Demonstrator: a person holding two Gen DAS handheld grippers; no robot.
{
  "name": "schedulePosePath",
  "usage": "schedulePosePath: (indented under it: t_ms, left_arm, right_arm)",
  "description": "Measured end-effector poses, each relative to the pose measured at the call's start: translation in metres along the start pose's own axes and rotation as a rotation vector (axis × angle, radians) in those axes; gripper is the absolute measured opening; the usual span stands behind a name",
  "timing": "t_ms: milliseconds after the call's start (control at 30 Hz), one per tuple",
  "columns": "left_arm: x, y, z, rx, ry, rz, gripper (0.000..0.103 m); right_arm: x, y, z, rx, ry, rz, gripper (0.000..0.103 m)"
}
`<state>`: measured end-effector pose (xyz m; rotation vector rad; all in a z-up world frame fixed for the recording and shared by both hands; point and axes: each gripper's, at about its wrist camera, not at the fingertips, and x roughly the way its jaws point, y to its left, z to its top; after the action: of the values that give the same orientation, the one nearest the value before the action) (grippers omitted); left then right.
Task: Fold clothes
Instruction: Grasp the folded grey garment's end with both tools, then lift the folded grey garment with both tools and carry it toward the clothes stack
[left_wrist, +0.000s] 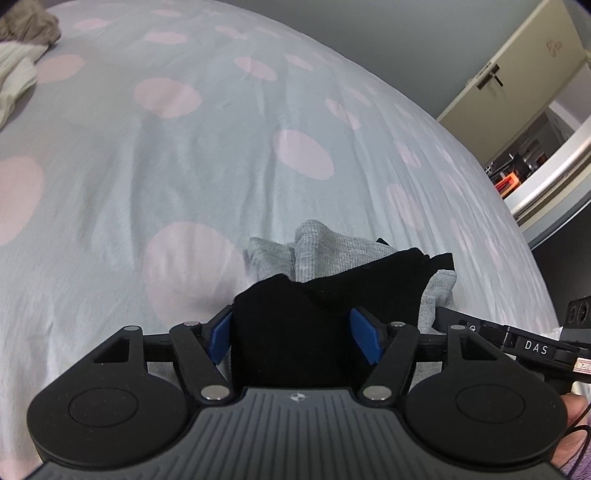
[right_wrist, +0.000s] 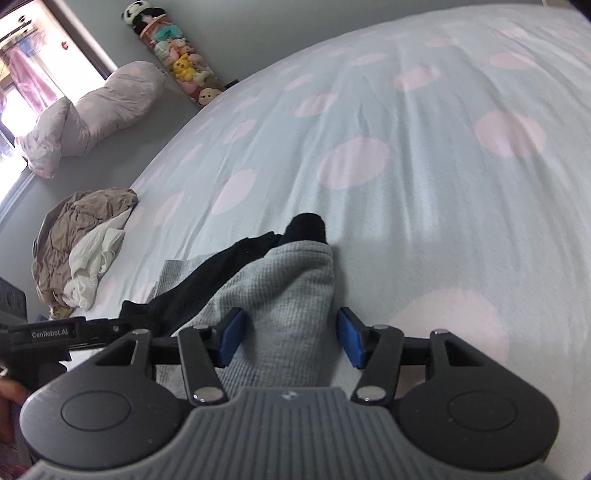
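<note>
garment: grey waffle top with black cloth (left_wrist: 295, 325), bunched on the spotted bedsheet (left_wrist: 184, 166) near its front edge.
left gripper (left_wrist: 293, 338): jaws spread, black cloth between, not pinched.
right gripper (right_wrist: 291, 338): jaws spread around grey fabric (right_wrist: 288, 295).
advice: pinch one layer only, then spread flat.

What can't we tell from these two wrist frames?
- Left wrist: lower part of the black garment, hidden behind the left gripper body.
- Right wrist: near end of the grey waffle-knit garment, under the right gripper.
- Both views: each garment's type and full shape, bunched.
</note>
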<state>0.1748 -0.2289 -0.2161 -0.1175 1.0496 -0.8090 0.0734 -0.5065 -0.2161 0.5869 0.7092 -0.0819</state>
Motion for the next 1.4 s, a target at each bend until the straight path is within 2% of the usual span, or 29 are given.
schedulePosePath:
  t_ms: [167,233,433,500,600,967,1267,1400]
  left_arm:
    - [0.001,-0.002,0.000,0.028,-0.006,0.008,0.062]
    - [0.001,-0.002,0.000,0.033,-0.007,0.010,0.059]
    - [0.000,0.003,0.000,0.012,-0.015,-0.006,0.036]
    - [0.000,0.002,0.001,0.016,-0.014,-0.017,0.024]
    - [-0.001,-0.002,0.001,0.034,-0.017,-0.021,0.019]
    - [-0.012,-0.014,-0.001,0.117,-0.054,0.011,0.016]
    - [-0.061,-0.042,-0.010,0.191,-0.171,0.003,0.015]
    - [-0.092,-0.059,-0.018,0.227,-0.232,-0.008,0.014]
  right_arm:
    - [0.002,0.004,-0.003,-0.035,-0.019,0.002,0.059]
    - [0.002,0.004,-0.004,-0.038,-0.025,-0.003,0.054]
    - [0.002,0.004,-0.005,-0.039,-0.038,0.002,0.041]
    - [0.002,0.006,-0.006,-0.050,-0.042,0.000,0.034]
    - [0.000,0.007,-0.007,-0.065,-0.052,-0.007,0.026]
    - [-0.009,0.023,-0.011,-0.176,-0.107,-0.065,0.017]
    - [-0.050,0.062,-0.022,-0.330,-0.236,-0.120,0.013]
    - [-0.077,0.072,-0.027,-0.335,-0.284,-0.120,0.013]
